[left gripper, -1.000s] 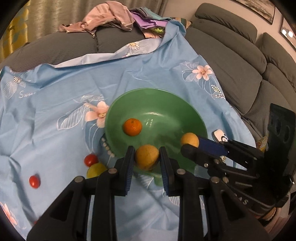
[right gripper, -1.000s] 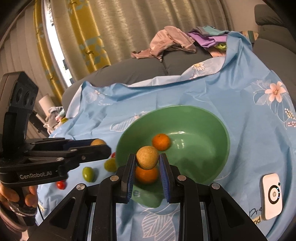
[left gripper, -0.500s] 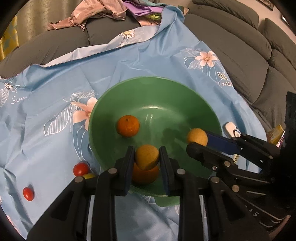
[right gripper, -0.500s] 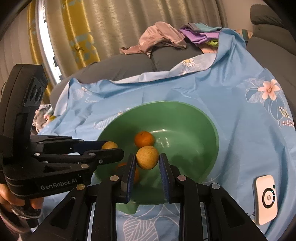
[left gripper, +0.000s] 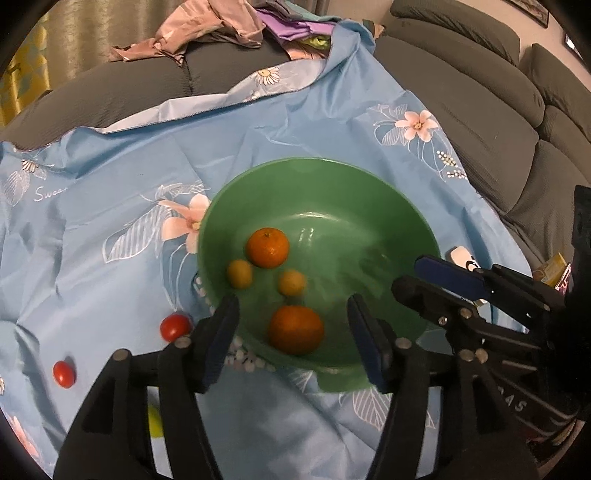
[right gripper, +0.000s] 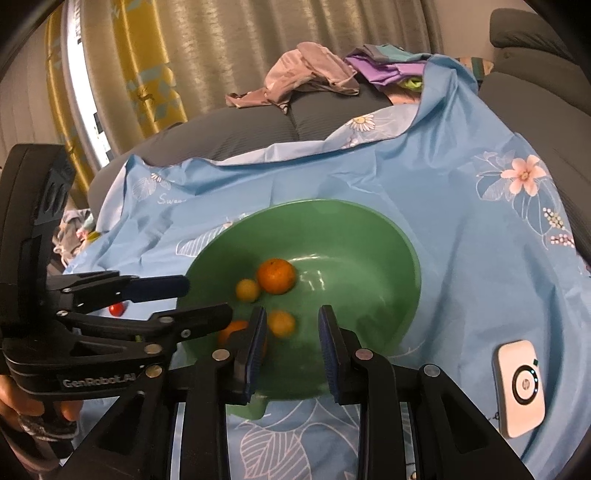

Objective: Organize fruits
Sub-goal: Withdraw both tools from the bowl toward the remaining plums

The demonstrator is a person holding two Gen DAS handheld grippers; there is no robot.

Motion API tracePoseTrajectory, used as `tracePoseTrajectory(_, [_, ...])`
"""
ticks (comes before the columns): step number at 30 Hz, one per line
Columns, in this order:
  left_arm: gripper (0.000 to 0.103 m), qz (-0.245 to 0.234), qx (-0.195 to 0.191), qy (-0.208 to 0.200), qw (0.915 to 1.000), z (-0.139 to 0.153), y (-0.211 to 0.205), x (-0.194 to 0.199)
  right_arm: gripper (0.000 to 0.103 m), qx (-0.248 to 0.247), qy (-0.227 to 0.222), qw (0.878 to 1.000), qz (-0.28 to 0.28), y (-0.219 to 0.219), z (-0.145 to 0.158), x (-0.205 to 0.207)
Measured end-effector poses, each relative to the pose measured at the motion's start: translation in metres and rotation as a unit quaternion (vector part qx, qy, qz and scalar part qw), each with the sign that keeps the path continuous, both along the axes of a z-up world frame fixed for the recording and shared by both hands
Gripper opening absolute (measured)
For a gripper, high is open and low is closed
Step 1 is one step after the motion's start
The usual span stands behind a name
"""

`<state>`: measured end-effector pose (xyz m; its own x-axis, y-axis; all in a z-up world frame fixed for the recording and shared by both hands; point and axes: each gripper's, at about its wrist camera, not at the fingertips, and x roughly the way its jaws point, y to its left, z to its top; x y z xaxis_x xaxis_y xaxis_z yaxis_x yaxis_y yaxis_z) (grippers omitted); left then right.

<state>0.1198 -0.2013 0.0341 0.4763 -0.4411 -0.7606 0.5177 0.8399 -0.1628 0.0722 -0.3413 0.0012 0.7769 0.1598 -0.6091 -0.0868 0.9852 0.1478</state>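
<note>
A green bowl (left gripper: 369,192) (right gripper: 369,221) sits on a blue flowered cloth (left gripper: 110,166). In it lie two oranges (left gripper: 267,247) (left gripper: 295,329) and two small yellow fruits (left gripper: 239,273) (left gripper: 291,282). My left gripper (left gripper: 291,301) (right gripper: 207,297) hovers over the bowl's near rim. Its jaws are opening, and no fruit touches the pads. My right gripper (right gripper: 291,310) (left gripper: 404,272) hangs over the bowl with a narrow gap and grips nothing. One yellow fruit (right gripper: 281,323) lies blurred on the bowl floor below it. Two red tomatoes (left gripper: 175,326) (left gripper: 63,373) and a yellow-green fruit (left gripper: 155,421) lie on the cloth left of the bowl.
A white handheld device (right gripper: 521,387) lies on the cloth right of the bowl. A grey sofa (left gripper: 480,122) runs behind and to the right, with a pile of clothes (left gripper: 221,26) on it. Curtains (right gripper: 258,44) hang at the back. A hand (right gripper: 22,402) holds the left gripper.
Both grippers have let go of their small yellow fruits, which now lie in the bowl. The left jaws have spread wide. Both views shifted only slightly.
</note>
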Motion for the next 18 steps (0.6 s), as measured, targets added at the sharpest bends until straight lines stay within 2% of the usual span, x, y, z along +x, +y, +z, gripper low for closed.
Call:
tracePoseTrajectory(4, [0.08, 0.019, -0.002, -0.003, 0.9998, 0.006, 0.021, -0.015, 0.029, -0.001, -0.007, 1.0, 0.004, 0.004, 0.007, -0.011])
tracePoseTrajectory(10, [0.084, 0.061, 0.006, 0.009, 0.9981, 0.0, 0.059, -0.041, 0.03, -0.001, -0.007, 1.0, 0.017, 0.016, 0.011, -0.028])
tracePoseTrajectory(14, [0.084, 0.095, 0.013, 0.025, 0.995, -0.01, 0.085, -0.057, 0.03, -0.005, 0.0, 1.0, 0.027, 0.027, 0.01, -0.038])
tracePoseTrajectory(18, [0.084, 0.132, 0.03, 0.024, 0.9905, -0.015, 0.11, -0.079, 0.03, -0.012, 0.003, 0.999, 0.043, 0.041, 0.01, -0.049])
